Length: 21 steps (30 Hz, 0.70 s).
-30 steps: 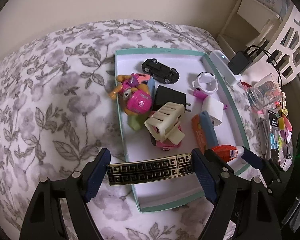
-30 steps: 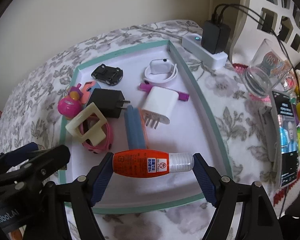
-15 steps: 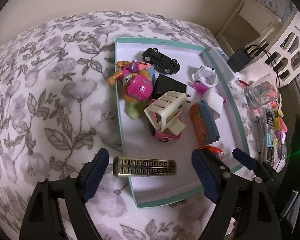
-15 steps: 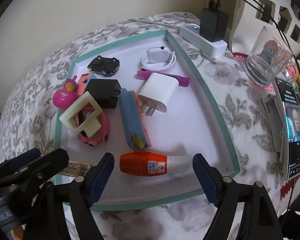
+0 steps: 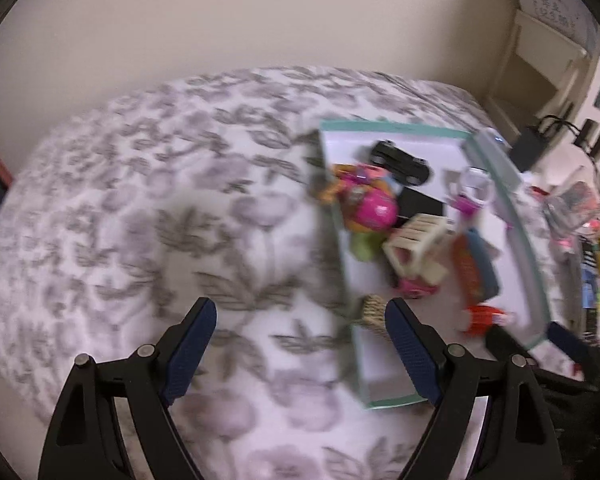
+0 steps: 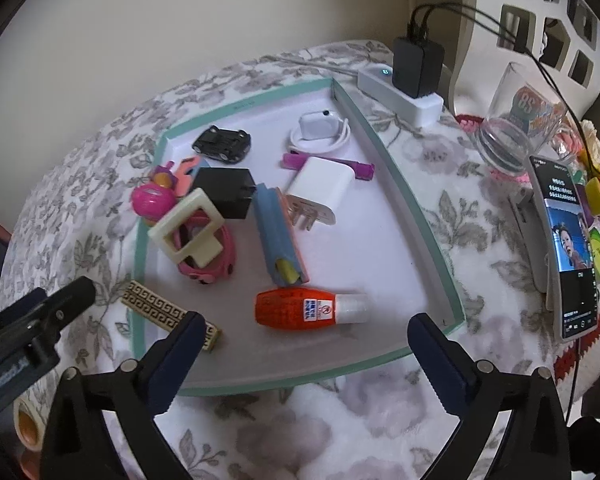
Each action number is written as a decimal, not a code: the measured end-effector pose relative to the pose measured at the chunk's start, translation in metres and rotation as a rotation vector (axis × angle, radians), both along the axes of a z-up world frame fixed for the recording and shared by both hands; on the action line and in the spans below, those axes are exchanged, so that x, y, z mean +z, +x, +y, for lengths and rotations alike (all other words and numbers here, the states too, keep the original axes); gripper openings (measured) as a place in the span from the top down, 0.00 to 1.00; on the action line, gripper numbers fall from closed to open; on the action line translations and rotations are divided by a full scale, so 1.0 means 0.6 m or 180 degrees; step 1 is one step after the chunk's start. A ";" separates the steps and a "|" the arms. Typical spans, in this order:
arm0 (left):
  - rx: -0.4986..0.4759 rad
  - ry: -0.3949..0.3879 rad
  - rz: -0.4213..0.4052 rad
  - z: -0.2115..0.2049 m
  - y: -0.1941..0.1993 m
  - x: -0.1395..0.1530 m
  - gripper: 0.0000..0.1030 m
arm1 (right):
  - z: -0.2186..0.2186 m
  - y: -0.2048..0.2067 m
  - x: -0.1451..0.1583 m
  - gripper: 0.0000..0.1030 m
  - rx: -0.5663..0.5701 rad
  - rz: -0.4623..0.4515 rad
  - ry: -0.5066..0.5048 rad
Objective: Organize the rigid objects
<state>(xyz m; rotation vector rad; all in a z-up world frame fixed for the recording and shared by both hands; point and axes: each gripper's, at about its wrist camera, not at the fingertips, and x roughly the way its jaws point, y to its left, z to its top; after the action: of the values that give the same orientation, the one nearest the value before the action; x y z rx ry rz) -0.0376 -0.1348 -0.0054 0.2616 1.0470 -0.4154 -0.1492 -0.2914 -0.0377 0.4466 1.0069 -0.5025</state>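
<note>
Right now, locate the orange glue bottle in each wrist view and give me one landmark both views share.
Left wrist view: orange glue bottle lies blurred at lower right, inside the teal-rimmed tray, near its close corner.
Right wrist view: the bottle lies on its side at centre, in the tray, ahead of the open right gripper.
Shared landmark: the black toy car at the tray's far end.

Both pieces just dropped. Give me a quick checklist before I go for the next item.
1. Left hand-held gripper open, nothing held: ok.
2. Right hand-held gripper open, nothing held: ok.
3. Orange bottle lying flat inside the tray: ok.
4. Gold patterned bar fully inside the tray: not ok, it lies across the left rim.
5. Left wrist view sharp enough to aim: not ok, blurred.
</note>
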 end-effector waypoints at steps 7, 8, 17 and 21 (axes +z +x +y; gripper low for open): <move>0.0124 0.0014 -0.0064 0.048 0.006 0.009 0.16 | 0.037 -0.004 0.033 0.00 0.0040 -0.0170 -0.0087; 0.0119 0.0008 -0.0085 0.052 0.004 0.011 0.16 | 0.043 -0.004 0.037 0.00 0.0048 -0.0191 -0.0091; 0.0143 0.0025 -0.0264 0.088 -0.013 0.034 0.16 | 0.096 -0.002 0.064 0.00 0.0188 -0.0326 -0.0189; 0.0204 0.0012 -0.0311 0.106 -0.016 0.045 0.16 | 0.118 0.001 0.070 0.00 0.0258 -0.0313 -0.0281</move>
<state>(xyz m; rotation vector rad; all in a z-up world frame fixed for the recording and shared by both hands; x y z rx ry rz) -0.0475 -0.0712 0.0216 0.2486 0.9578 -0.3395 -0.1488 -0.2204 0.0041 0.3469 0.9008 -0.4463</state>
